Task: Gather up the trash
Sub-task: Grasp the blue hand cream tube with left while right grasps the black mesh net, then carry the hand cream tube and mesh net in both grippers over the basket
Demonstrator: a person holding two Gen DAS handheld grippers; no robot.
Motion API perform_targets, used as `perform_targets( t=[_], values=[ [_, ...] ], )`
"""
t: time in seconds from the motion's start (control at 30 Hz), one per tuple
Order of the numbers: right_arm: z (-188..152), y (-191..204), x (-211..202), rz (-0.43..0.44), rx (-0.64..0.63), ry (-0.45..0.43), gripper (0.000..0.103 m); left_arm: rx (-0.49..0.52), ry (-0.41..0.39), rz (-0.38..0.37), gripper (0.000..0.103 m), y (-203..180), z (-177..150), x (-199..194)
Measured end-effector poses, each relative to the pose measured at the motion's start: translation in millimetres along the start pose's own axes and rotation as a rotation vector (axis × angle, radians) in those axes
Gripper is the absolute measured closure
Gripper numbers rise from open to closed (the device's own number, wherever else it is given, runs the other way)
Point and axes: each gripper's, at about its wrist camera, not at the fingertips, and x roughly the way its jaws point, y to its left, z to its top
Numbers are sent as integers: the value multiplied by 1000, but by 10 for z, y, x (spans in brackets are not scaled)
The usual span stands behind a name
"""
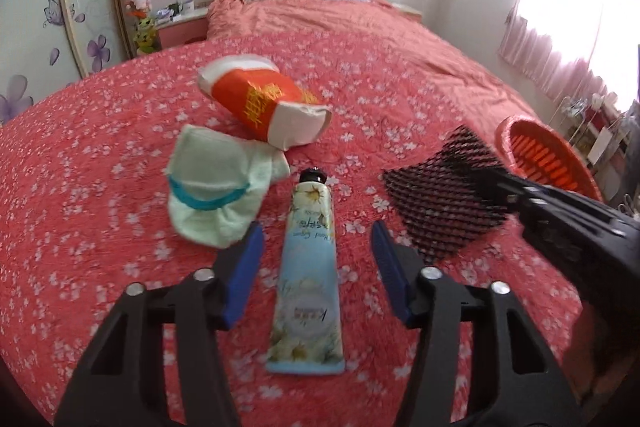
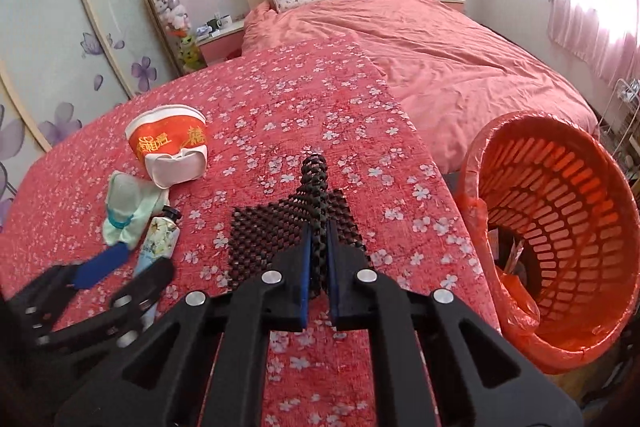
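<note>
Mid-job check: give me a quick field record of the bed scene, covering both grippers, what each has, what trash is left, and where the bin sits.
surface: red floral bedspread
right gripper: shut on black foam net, pinched into a ridge
left gripper: open, straddling hand cream tube, not gripping
loose items: crushed orange paper cup; pale green cloth beside the tube
bin: orange basket with orange liner, off the bed's right edge, some litter inside

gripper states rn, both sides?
Left gripper: open, jaws either side of the hand cream tube, not pressing it.
Right gripper: shut on the black foam net.
</note>
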Motion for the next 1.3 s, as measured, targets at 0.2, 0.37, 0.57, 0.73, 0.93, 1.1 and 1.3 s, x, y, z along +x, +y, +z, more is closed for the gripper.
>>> perform_targets(
  t=[0.2,0.37,0.57,0.73,0.93,1.1,1.3],
  values=[
    [-15,-9,27,22,-7,11,96,-16,24,0,74,102,-48,36],
    [-65,98,75,62,-40,36,96,-32,30,18,74,440,-285,-211],
    [-17,318,162,71,-93,44,96,-139,31,158,74,1151,-274,-278],
    [-21,406,275,20,-124,57,93,-194,23,133,74,1411,-207,-270],
    [-79,450,296,3,-151,43,92,-174,-3,129,74,1394,-223,-268],
    [-81,407,280,27,-131,42,91,-203,-12,113,73,1423,-340,-315],
    [-77,294,271,77,-86,36,91,-211,-13,112,73,1464,-363,-320]
  ],
)
